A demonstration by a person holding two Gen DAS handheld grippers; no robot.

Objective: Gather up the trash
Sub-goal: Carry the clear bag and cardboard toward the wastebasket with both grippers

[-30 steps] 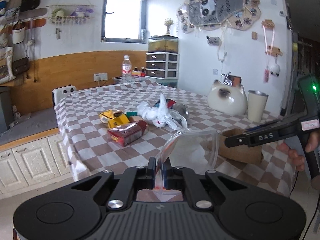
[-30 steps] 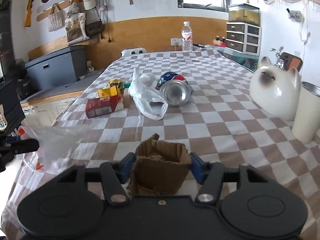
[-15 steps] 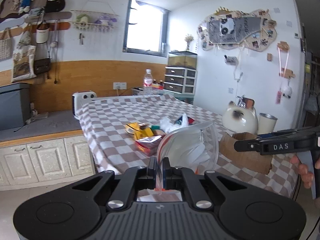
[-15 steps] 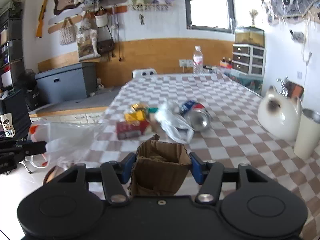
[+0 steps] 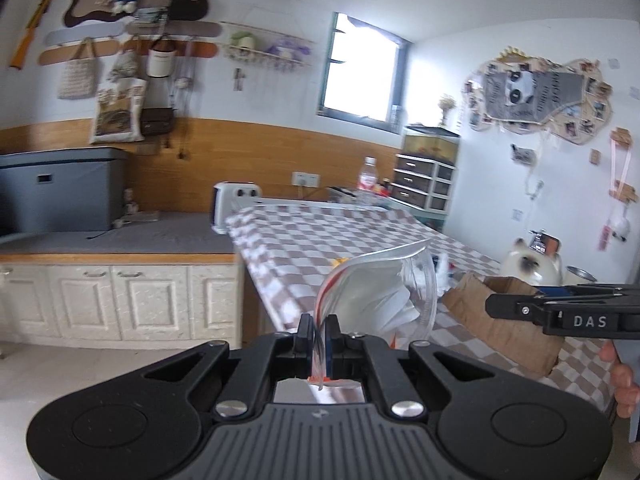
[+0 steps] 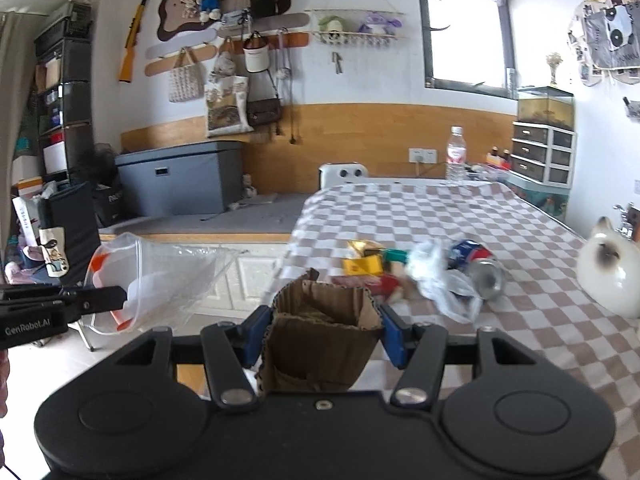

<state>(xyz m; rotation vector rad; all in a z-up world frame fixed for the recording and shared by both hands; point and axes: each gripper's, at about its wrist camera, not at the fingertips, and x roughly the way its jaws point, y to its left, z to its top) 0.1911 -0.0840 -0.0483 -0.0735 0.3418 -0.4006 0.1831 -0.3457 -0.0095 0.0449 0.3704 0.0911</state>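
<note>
My left gripper (image 5: 319,338) is shut on the rim of a clear plastic bag (image 5: 380,296) with an orange edge, which stands open beside the table's near corner. My right gripper (image 6: 322,332) is shut on a crumpled brown cardboard piece (image 6: 320,332), held above the table edge. That cardboard piece (image 5: 504,320) shows just right of the bag in the left wrist view, where my right gripper (image 5: 492,304) comes in from the right. The bag (image 6: 160,280) hangs left of the cardboard in the right wrist view. More trash lies on the checked table (image 6: 460,220): a crushed can (image 6: 480,268), a white plastic bag (image 6: 440,280), yellow and red packets (image 6: 364,266).
A white cat-shaped ornament (image 6: 612,268) and a metal cup (image 5: 580,274) stand at the table's right side. A water bottle (image 6: 456,156) and drawers (image 6: 544,152) are at the far end. White cabinets (image 5: 120,300) and a grey box (image 5: 60,192) lie left of the table.
Both grippers have pulled back from the table and risen, carrying the bag and the cardboard with them. The trash pile now lies farther away. Both grips are unchanged.
</note>
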